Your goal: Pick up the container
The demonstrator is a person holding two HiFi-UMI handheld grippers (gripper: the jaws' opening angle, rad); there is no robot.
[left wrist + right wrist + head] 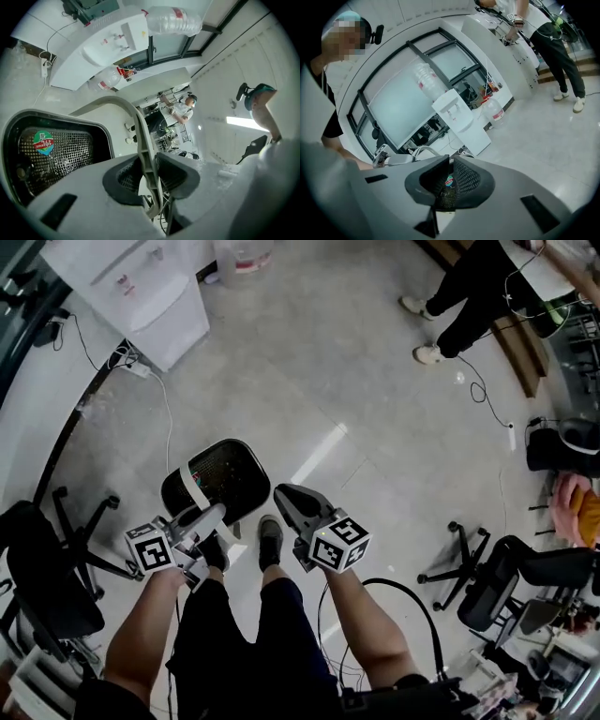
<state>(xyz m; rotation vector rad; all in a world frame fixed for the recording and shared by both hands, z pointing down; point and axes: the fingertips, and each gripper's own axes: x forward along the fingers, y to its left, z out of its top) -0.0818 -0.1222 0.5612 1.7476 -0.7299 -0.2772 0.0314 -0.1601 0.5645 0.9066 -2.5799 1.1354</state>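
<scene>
Left gripper pinches the pale handle; right gripper closes narrowly on the black mesh container, lower centre-left; I judge it light, stiff; carry by handle.

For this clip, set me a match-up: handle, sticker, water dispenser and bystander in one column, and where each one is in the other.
1. handle
2. sticker
3. water dispenser
4. bystander

A. standing at the upper right of the head view
B. on the black mesh inside the container
C. clamped by the left gripper
D. white, at the upper left of the head view

Pairs: 1-C, 2-B, 3-D, 4-A
</scene>
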